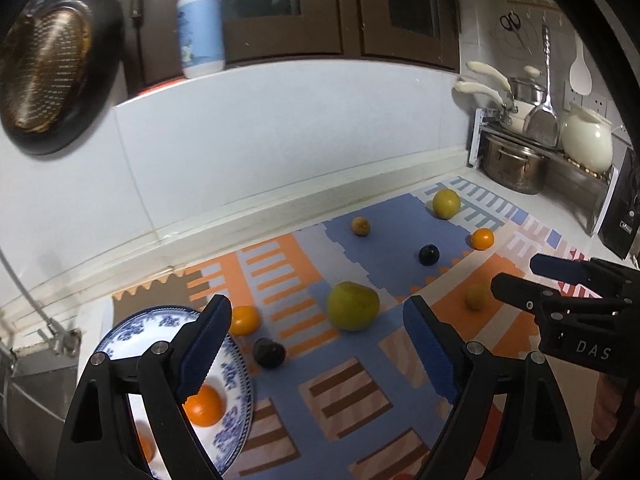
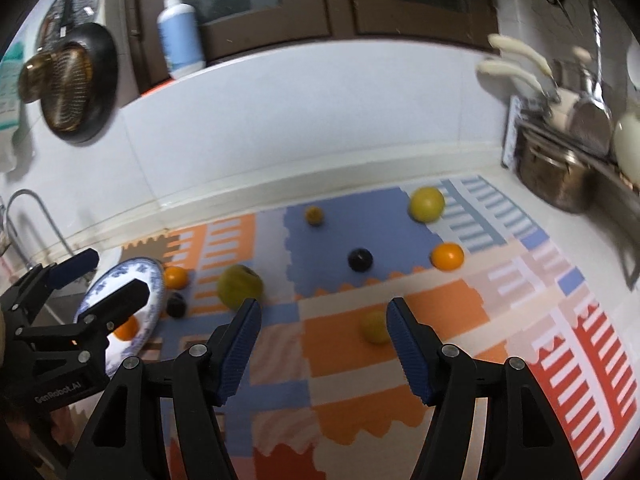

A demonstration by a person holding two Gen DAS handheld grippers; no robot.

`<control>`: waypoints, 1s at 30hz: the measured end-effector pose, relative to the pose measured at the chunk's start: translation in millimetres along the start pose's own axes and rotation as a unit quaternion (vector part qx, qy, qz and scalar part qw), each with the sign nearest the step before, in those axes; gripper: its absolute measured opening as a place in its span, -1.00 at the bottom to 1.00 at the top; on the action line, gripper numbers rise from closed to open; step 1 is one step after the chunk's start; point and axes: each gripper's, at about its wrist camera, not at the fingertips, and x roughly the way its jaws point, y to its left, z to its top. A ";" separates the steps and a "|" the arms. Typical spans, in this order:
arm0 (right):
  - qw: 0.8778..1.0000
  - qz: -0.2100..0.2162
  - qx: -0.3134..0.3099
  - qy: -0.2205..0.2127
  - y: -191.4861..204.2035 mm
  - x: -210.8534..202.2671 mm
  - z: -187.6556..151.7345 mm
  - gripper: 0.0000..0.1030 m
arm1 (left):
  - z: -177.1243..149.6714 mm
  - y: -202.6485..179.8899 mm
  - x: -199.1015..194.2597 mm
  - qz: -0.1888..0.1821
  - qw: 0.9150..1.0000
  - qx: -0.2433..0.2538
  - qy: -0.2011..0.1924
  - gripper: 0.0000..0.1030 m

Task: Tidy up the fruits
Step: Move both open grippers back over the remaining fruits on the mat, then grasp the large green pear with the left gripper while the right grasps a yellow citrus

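Note:
A blue-and-white plate [image 1: 236, 364] sits at the left of a patterned mat and holds an orange [image 1: 204, 405]; it also shows in the right wrist view [image 2: 154, 284]. Loose fruits lie on the mat: an orange [image 1: 245, 319] and a dark plum [image 1: 269, 353] beside the plate, a large green fruit [image 1: 353, 305], a small yellow fruit [image 2: 374, 326], another dark plum [image 2: 360, 260], an orange [image 2: 447, 256], a yellow fruit [image 2: 426, 204] and a small brown one [image 2: 314, 215]. My left gripper [image 1: 316, 344] is open and empty above the plate's edge. My right gripper [image 2: 322, 344] is open and empty, just short of the small yellow fruit.
The patterned mat [image 2: 352, 384] covers a white counter against a tiled wall. A rack with pots [image 1: 516, 160] and a cream jar [image 1: 586, 138] stands at the back right. A sink and tap [image 2: 24, 216] lie left of the plate. A pump bottle [image 1: 200, 28] stands on the ledge.

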 end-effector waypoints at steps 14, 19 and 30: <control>0.998 -0.024 0.030 0.057 -27.3 52.7 -20.7 0.27 | -8.3 -12.8 67.3 -0.022 0.998 0.024 0.051 0.70; 0.997 -0.028 0.033 0.071 -31.9 66.4 -23.7 0.14 | -12.9 -14.6 87.3 -0.030 0.997 0.030 0.071 0.69; 0.995 -0.025 0.037 0.089 -37.9 86.5 -26.7 -0.13 | -13.5 -18.4 112.5 -0.046 0.994 0.035 0.091 0.39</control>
